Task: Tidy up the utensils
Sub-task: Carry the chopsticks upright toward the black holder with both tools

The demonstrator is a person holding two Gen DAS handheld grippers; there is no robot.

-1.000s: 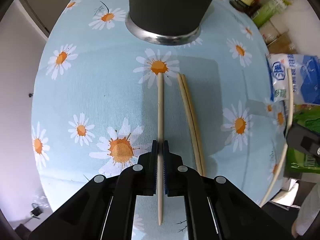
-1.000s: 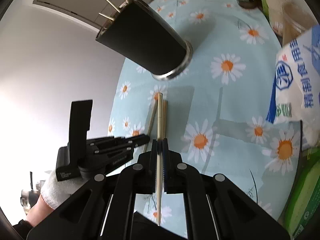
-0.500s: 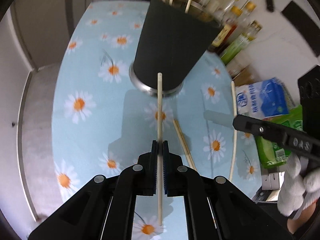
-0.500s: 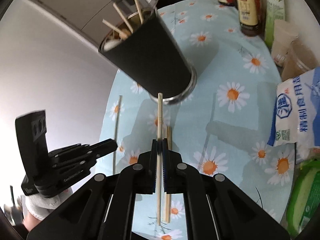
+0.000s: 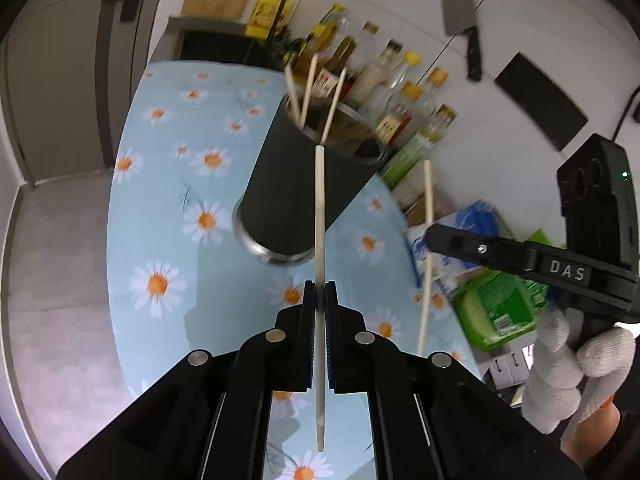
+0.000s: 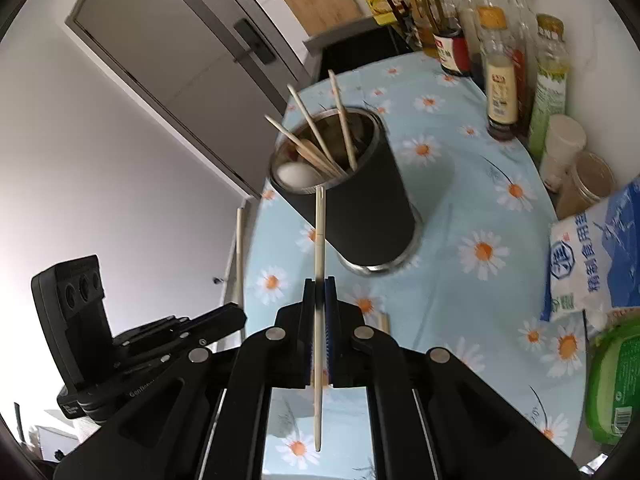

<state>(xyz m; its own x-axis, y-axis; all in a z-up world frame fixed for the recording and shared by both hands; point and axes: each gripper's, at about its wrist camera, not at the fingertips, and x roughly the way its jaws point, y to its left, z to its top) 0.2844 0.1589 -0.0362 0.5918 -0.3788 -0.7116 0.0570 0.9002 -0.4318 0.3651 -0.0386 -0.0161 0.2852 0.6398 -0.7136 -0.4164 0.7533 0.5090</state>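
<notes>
A black metal-rimmed utensil cup (image 5: 296, 200) (image 6: 360, 208) stands on the daisy-print tablecloth (image 5: 160, 216), with several chopsticks and spoons in it. My left gripper (image 5: 319, 286) is shut on one pale chopstick (image 5: 319, 208), held in the air with its tip level with the cup's rim. My right gripper (image 6: 319, 284) is shut on another chopstick (image 6: 320, 236), whose tip also sits at the rim. Each gripper appears in the other's view: the right gripper (image 5: 432, 240) with its stick, the left gripper (image 6: 236, 318) with its stick. A chopstick end (image 6: 384, 322) lies on the cloth.
Sauce and oil bottles (image 6: 500, 80) line the back right edge. A blue-white bag (image 6: 592, 256) and a green packet (image 6: 616, 380) lie at the right. A cleaver (image 5: 460, 24) hangs on the wall. A gloved hand (image 5: 572, 364) holds the right gripper.
Both grippers have risen off the cloth with their chopsticks. The cup's open top has come into view, and each stick's tip now reaches its rim.
</notes>
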